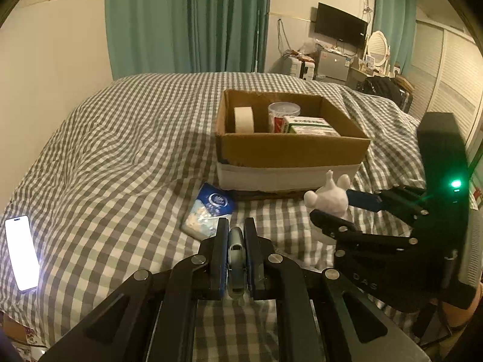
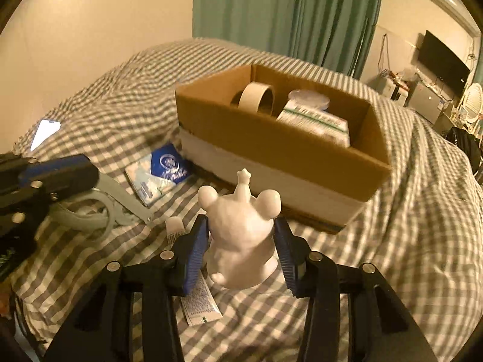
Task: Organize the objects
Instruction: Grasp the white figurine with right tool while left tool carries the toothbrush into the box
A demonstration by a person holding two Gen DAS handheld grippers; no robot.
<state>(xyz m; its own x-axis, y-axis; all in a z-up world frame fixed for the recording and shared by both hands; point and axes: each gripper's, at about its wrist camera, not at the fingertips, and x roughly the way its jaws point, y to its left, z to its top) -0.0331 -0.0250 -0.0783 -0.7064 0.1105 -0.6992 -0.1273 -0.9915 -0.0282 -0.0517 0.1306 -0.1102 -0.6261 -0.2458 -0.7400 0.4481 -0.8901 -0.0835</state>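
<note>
1. Our right gripper (image 2: 241,241) has its fingers around the white figurine (image 2: 241,229), which stands on the bed (image 1: 105,150) just in front of the cardboard box (image 1: 289,147). The pads look close to its sides; we cannot tell whether they press yet.
2. Our left gripper (image 1: 235,256) is clamped on the grey scissors (image 2: 99,208).
3. We should grip the figurine low on its body and lift straight up.
4. Clear the near wall, then set it in the free space beside the tape roll (image 1: 244,119).
</note>
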